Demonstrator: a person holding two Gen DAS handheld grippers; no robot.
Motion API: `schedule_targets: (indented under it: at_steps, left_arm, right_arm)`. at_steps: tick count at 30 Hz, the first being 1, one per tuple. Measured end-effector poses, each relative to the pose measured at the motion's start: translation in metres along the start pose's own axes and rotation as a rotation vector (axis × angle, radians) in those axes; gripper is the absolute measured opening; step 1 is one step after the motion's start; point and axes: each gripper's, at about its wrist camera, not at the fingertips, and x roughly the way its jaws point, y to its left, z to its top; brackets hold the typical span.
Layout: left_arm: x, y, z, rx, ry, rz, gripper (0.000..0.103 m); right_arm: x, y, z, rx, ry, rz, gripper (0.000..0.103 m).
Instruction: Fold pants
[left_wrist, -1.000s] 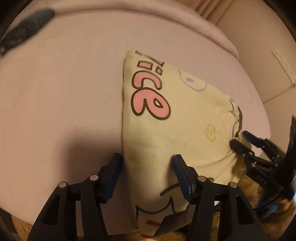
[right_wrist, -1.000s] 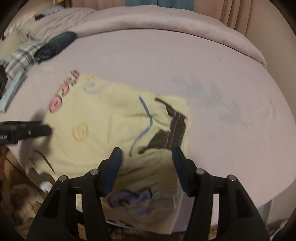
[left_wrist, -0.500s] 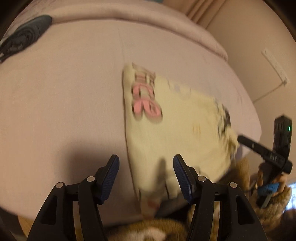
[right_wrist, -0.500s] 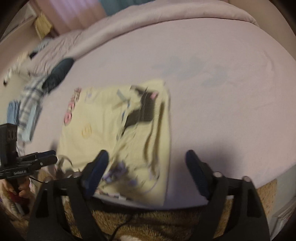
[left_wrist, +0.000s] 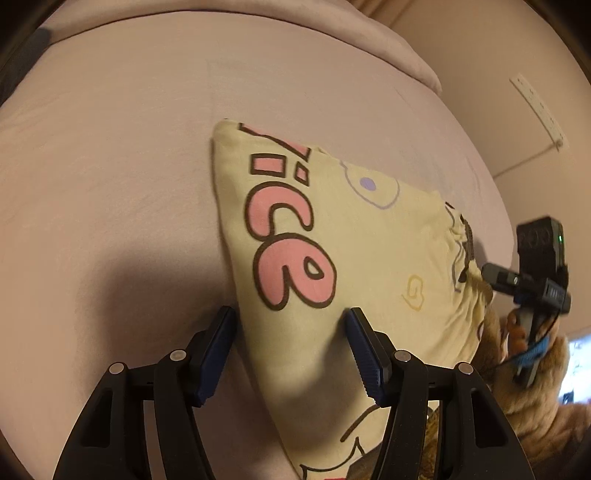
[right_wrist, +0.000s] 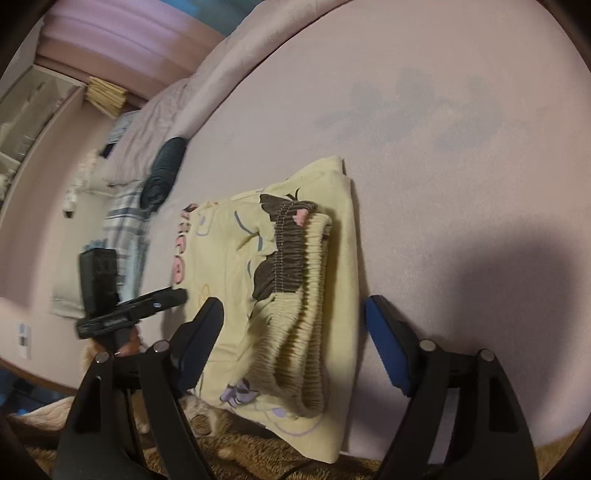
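Note:
Pale yellow pants (left_wrist: 354, 258) with pink letters and cartoon prints lie folded on the pink bed, hanging a little over its near edge. In the right wrist view the pants (right_wrist: 295, 280) show a ribbed brown and yellow waistband on top. My left gripper (left_wrist: 291, 325) is open, its jaws straddling the pants' near left edge. My right gripper (right_wrist: 295, 317) is open wide over the waistband end. The right gripper (left_wrist: 517, 280) shows at the pants' right side in the left view; the left gripper (right_wrist: 162, 299) shows at the left in the right view.
The pink bed sheet (left_wrist: 110, 166) spreads wide around the pants. A dark garment (right_wrist: 166, 166) and plaid clothes (right_wrist: 122, 229) lie at the far left of the bed. A furry brown rug (right_wrist: 258, 458) lies below the bed edge. A wall (left_wrist: 517, 74) stands on the right.
Both grippers pulled back and swung, then came in close to the pants again. The right gripper's jaws have spread wider and its view has tilted. The pants now lie folded with the waistband on top.

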Motion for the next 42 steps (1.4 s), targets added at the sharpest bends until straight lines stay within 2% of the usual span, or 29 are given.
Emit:
schedule_targets:
  at_steps: [6,13,14,15,16,17,18,19,21,25,29,33,36,39,41,42]
  left_arm:
    - [0.010,-0.015,0.021,-0.002,0.006,-0.046,0.060]
    - [0.009,-0.023,0.022,0.021,-0.027,-0.102,0.060]
    - [0.008,-0.022,0.021,0.015,-0.033,-0.114,0.057]
    - [0.007,-0.024,0.019,0.011,-0.044,-0.102,0.042]
    - [0.006,-0.025,0.019,0.008,-0.055,-0.073,0.028]
    - [0.003,-0.026,0.017,0.002,-0.066,-0.062,0.024]
    - [-0.002,-0.027,0.016,-0.007,-0.088,-0.064,0.019]
    - [-0.007,-0.029,0.016,-0.020,-0.113,-0.075,0.018]
    - [-0.020,-0.039,0.017,-0.010,-0.161,-0.075,0.018]
    - [-0.042,-0.062,0.029,0.042,-0.193,-0.044,0.018]
    - [-0.061,-0.067,0.059,0.031,-0.248,-0.053,0.018]
    - [-0.060,-0.056,0.096,-0.009,-0.275,-0.052,0.018]
    - [-0.036,-0.037,0.116,-0.034,-0.221,-0.029,0.018]
    - [0.005,-0.014,0.128,-0.111,-0.089,0.049,0.020]
    - [0.028,-0.002,0.131,-0.135,-0.031,0.113,0.026]
    - [0.032,0.002,0.130,-0.134,-0.024,0.119,0.030]
  right_arm:
    - [0.013,0.010,0.008,-0.045,0.069,0.046,0.084]
    - [0.036,0.024,0.019,-0.073,0.075,0.111,0.085]
    - [0.037,0.026,0.018,-0.083,0.066,0.115,0.085]
    - [0.040,0.032,0.018,-0.099,0.056,0.096,0.084]
    - [0.040,0.037,0.016,-0.117,0.046,0.067,0.078]
    - [0.040,0.042,0.014,-0.134,0.033,0.030,0.070]
    - [0.039,0.044,0.013,-0.140,0.022,-0.019,0.043]
    - [0.040,0.044,0.013,-0.134,0.023,-0.041,0.021]
    - [0.037,0.047,0.011,-0.128,0.012,-0.071,0.021]
    - [0.017,0.084,0.016,-0.279,-0.059,-0.099,0.019]
    - [-0.009,0.111,0.048,-0.343,-0.146,-0.099,0.019]
    - [-0.017,0.110,0.089,-0.319,-0.184,-0.104,0.019]
    - [-0.004,0.100,0.114,-0.293,-0.163,-0.125,0.019]
    - [0.029,0.082,0.129,-0.232,-0.082,-0.156,0.019]
    - [0.057,0.064,0.133,-0.190,-0.012,-0.191,0.022]
    - [0.071,0.056,0.134,-0.188,0.012,-0.250,0.028]
